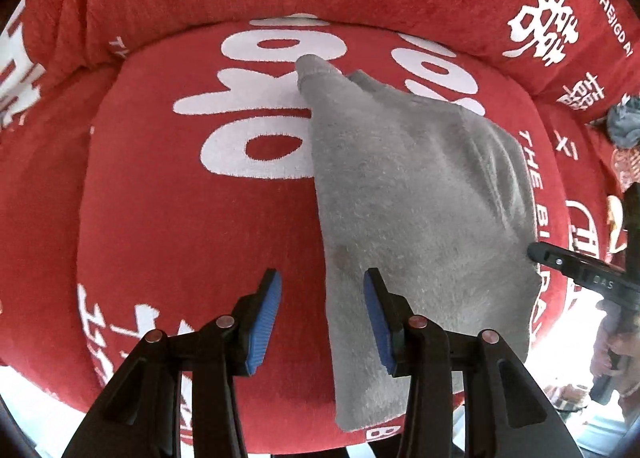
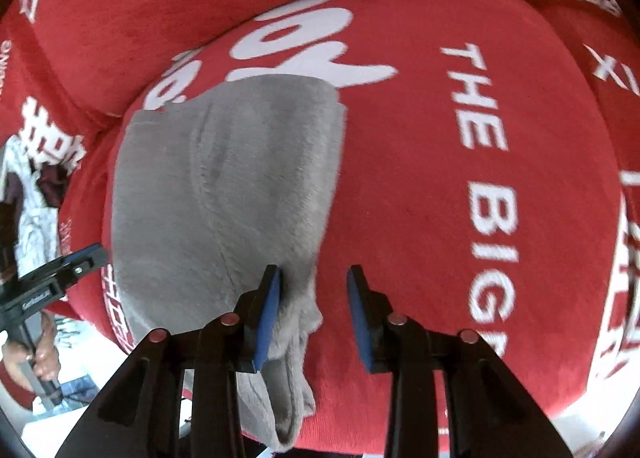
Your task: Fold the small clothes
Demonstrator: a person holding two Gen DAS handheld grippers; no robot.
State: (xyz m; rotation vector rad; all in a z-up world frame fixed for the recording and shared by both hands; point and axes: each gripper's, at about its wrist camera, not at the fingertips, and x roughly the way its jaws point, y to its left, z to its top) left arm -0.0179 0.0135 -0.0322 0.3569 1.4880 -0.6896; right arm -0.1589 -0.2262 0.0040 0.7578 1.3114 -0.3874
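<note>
Grey garment (image 1: 408, 194) flat on red cushion (image 1: 180, 218); bare cushion both sides.

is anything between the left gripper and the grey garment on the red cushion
Nothing visible. The grey garment lies flat on the red cushion, and the left gripper hangs just above its near edge with fingers apart, nothing between them and the cloth.

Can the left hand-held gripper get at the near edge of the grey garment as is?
Probably yes. The left hand-held gripper hangs open right above the grey garment's left edge on the red cushion, nothing between. The right hand-held gripper is open over the far side.
</note>
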